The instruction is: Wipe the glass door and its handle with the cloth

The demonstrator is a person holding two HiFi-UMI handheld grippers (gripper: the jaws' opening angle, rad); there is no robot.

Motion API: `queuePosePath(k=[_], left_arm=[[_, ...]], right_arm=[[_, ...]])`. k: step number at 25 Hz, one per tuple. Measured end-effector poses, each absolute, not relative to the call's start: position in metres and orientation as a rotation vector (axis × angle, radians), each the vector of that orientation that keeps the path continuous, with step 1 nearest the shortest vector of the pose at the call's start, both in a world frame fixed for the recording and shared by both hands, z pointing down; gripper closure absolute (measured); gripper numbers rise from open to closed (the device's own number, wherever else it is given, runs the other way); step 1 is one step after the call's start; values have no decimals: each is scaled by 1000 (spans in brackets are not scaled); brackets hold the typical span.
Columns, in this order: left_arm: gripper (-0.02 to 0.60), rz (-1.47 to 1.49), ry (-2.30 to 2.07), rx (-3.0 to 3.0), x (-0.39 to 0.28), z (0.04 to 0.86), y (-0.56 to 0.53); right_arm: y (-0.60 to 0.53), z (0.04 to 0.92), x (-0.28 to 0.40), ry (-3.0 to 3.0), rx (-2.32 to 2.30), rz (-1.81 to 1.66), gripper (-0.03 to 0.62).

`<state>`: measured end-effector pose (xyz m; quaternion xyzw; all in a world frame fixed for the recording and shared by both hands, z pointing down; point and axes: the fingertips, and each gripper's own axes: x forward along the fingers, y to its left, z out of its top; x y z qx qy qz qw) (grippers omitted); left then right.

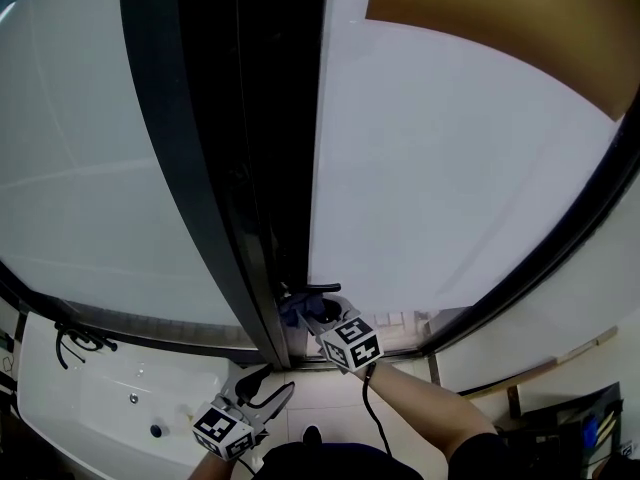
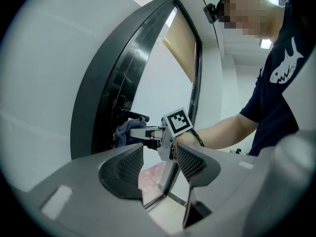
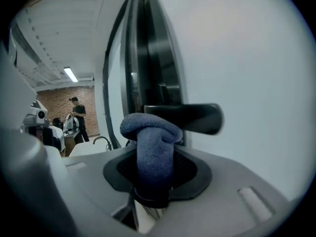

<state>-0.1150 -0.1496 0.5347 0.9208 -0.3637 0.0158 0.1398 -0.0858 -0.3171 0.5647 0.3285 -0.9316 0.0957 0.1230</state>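
Observation:
The frosted glass door [image 1: 450, 168] stands in a dark frame [image 1: 215, 168], with a black lever handle [image 1: 312, 289] low down at its edge. My right gripper [image 1: 308, 311] is shut on a blue cloth [image 1: 293, 308], and the cloth's bunched end presses against the handle. In the right gripper view the cloth [image 3: 154, 144] sticks up from between the jaws, just in front of the handle [image 3: 190, 117]. My left gripper [image 1: 266, 384] hangs lower and to the left, away from the door. It is open with nothing between its jaws [image 2: 160, 164], and it looks at the cloth [image 2: 126, 129].
A white basin [image 1: 110, 398] with a dark tap [image 1: 80, 340] lies at the lower left. A tan blind [image 1: 500, 28] shows behind the glass at the upper right. Pale floor tiles [image 1: 330, 408] are underfoot. A person [image 3: 76, 113] stands far off in the room.

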Motion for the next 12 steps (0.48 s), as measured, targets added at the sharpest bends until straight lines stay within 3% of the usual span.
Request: queuePosePath(k=[6,12], left_arm=[[371,47,-1053,2657,-115,534,-146],[371,58,-1083,2637,-123,535,-141]], right_arm=[[-323,565,-129,-2680,872,109,464],[-337,585,-121,-2591,874,60,464]])
